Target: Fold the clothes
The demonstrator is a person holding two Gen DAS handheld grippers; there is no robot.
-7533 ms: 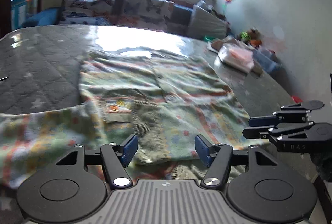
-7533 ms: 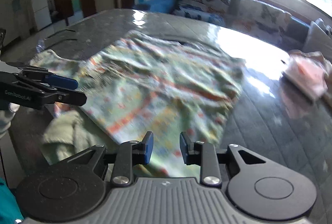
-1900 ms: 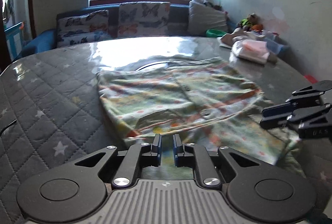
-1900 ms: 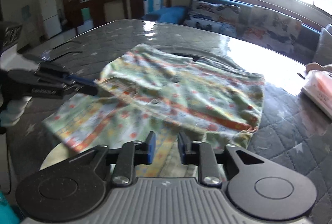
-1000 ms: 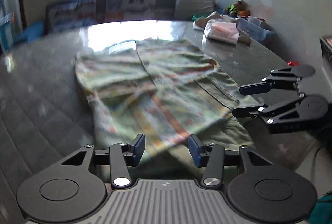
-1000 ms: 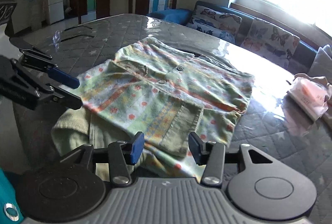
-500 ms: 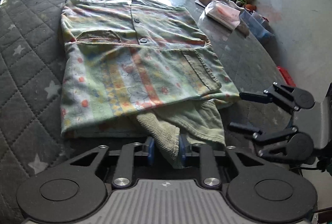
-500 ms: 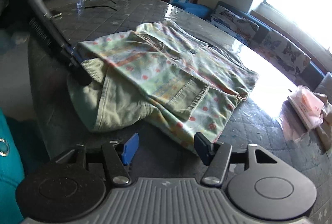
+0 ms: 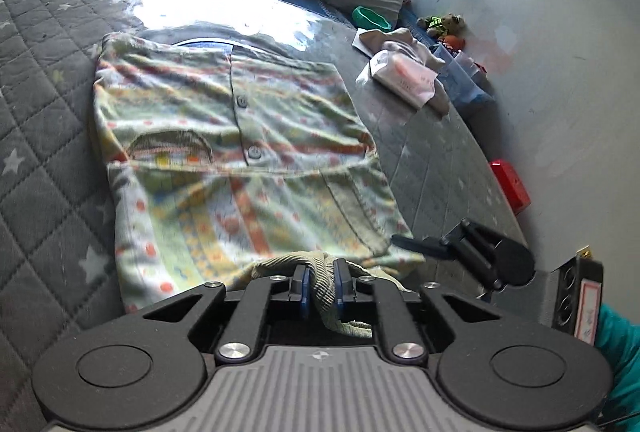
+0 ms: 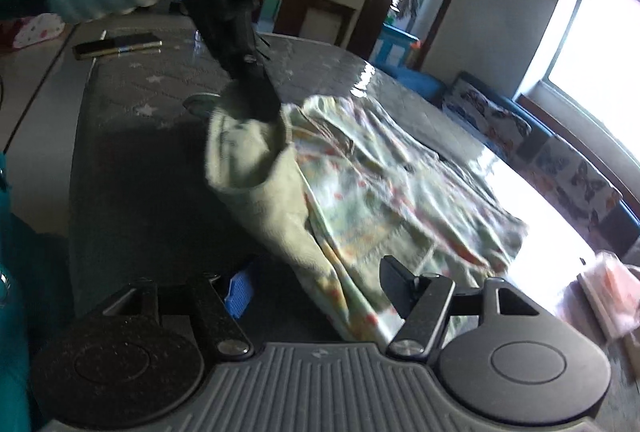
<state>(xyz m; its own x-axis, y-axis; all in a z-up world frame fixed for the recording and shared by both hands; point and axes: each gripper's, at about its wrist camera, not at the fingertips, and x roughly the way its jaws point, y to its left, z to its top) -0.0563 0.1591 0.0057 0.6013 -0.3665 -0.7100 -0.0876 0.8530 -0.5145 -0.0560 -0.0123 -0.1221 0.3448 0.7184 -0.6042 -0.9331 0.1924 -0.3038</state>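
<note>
Left wrist view: left gripper (image 9: 320,286) now clamping ribbed cuff (image 9: 322,284) at garment (image 9: 240,160) near edge, lifting; right gripper (image 10: 316,286) spread wide, empty. Sleeve fold-in likely underway.

Your left gripper (image 9: 320,286): black linkage arms, silver pivot screws, blue pads, ribbed grey housing. Right gripper (image 10: 316,286): same build. Your sleeve (image 9: 618,336): teal.

The left gripper (image 9: 320,286) is closed, its blue-padded fingers (image 9: 305,292) clamped on a ribbed green fold of the garment (image 9: 240,160) at the near edge of the worktop (image 9: 44,168). The right gripper (image 10: 316,284) hovers at the near right corner with its fingers (image 10: 239,292) spread wide, holding nothing. A teal sleeve (image 9: 618,336) shows behind the right gripper.
</note>
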